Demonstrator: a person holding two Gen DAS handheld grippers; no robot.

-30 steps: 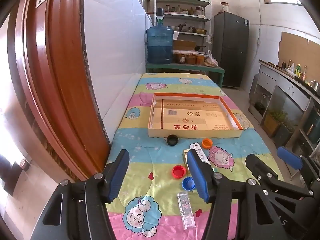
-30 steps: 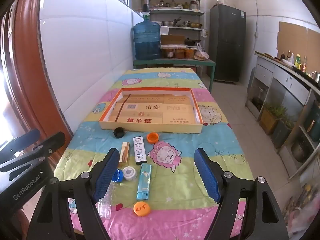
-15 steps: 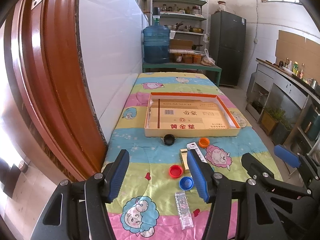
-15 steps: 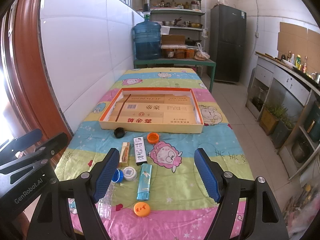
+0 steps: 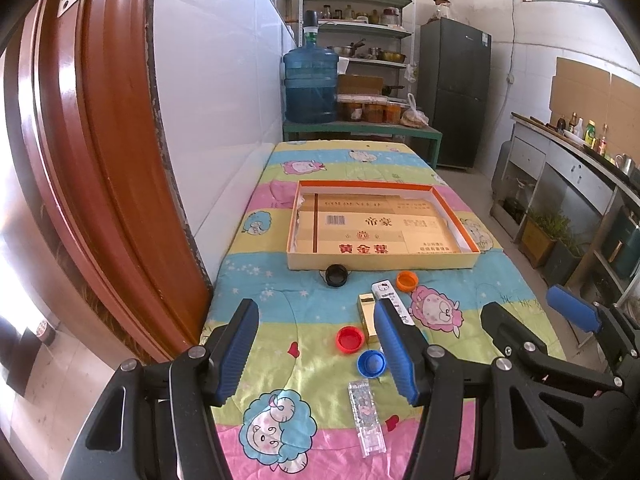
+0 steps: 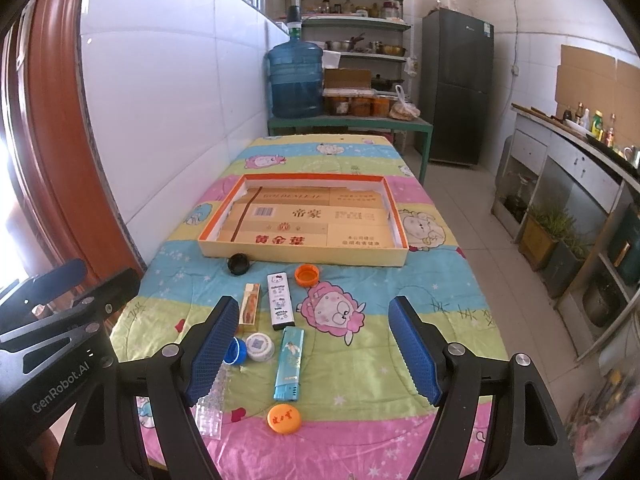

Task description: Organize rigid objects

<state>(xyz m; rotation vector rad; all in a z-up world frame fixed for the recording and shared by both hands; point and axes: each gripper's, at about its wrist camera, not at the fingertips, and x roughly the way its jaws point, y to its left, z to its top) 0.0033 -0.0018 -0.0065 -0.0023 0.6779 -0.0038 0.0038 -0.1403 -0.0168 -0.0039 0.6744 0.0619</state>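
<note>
Both tongs hover above the near end of the desk with jaws spread wide and nothing between them: the left tongs and the right tongs.

Landmark is the shallow cardboard tray, orange-rimmed, lying mid-desk on a cartoon-sheep cloth striped pink, yellow-green and blue. Left of the tray stand a reddish-brown door frame and a white tiled wall.

All the small things lie on the cloth on the near side of the tray. Going left to right: a clear plastic case nearest the camera, a blue cap, a black cap almost touching the tray's front wall, a gold-brown box, a white round cap, a white cartoon-printed box, a yellow-orange cap, a light-blue lighter and an orange cap. A red cap shows only in the left view, near the gold-brown box.

Beyond the tray, a green bench carries a blue water jug and jars, with shelves above. Right of the tray stand a dark refrigerator and a grey counter with bottles.
</note>
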